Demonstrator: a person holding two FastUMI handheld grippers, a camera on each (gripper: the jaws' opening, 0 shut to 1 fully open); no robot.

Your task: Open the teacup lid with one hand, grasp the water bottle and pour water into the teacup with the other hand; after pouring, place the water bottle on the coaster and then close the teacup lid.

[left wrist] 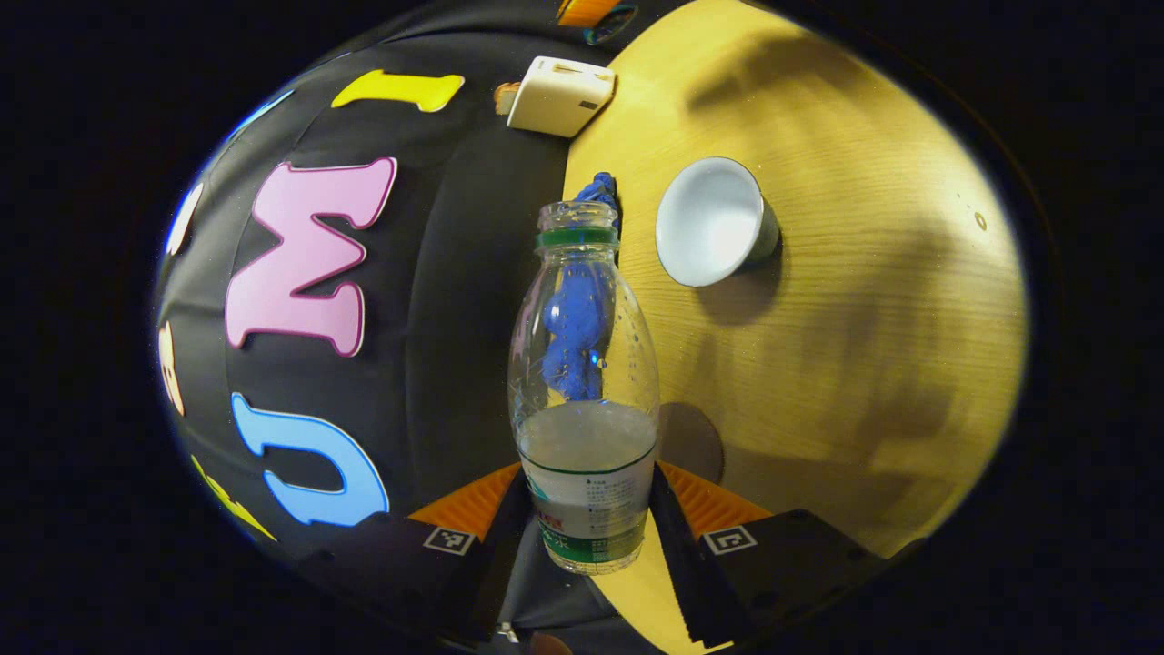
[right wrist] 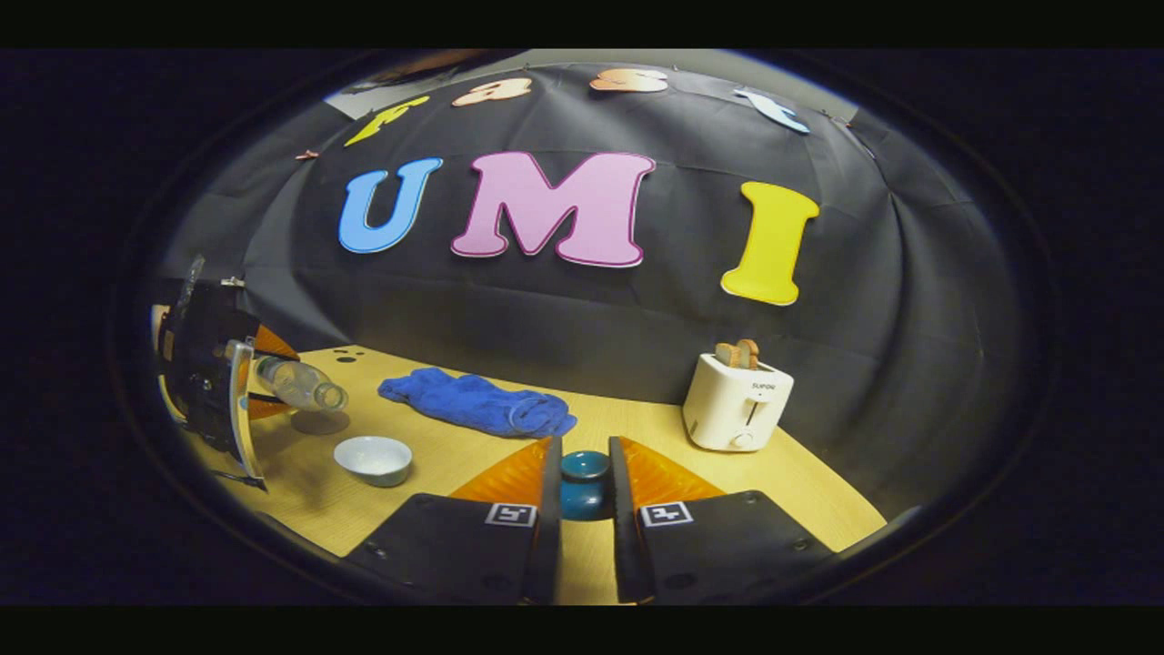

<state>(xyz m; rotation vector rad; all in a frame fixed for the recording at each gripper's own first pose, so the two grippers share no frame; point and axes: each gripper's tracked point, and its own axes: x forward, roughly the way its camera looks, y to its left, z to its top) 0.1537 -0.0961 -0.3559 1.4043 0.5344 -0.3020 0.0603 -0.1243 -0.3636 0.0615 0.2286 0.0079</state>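
- Left gripper view: the left gripper (left wrist: 589, 523) has its fingers closed on the lower, labelled part of the water bottle (left wrist: 587, 382), one finger on each side. The bottle runs up the middle of the frame with its open neck pointing away from the camera.
- The view is rolled over, so the counter (left wrist: 864, 318) fills the right half and the booth wall the left. I take that to mean the bottle is tipped on its side for pouring, though I see no stream at the mouth.
- The water left in the bottle sits toward the gripped end, roughly a third full.
- The teacup (left wrist: 714, 223) stands upper right of centre, lid off, its pale inside facing us, just beside the bottle's neck in the frame. Whether it has water in it I cannot tell.
- A round dark coaster (left wrist: 696, 441) lies on the counter at lower centre, partly hidden behind the bottle and bare, waiting for it.
- A blue towel (left wrist: 596, 196) shows behind and through the clear plastic; a white toaster (left wrist: 559, 95) sits at the top.
- Right gripper view: the right gripper (right wrist: 582, 496) at bottom centre has its fingers nearly closed on the teacup lid (right wrist: 584, 478), a dark blue knobbed piece pinched between them, held well apart from the cup to keep it open.
- At the left edge the left gripper holds the bottle tilted, neck down toward the teacup at lower left.
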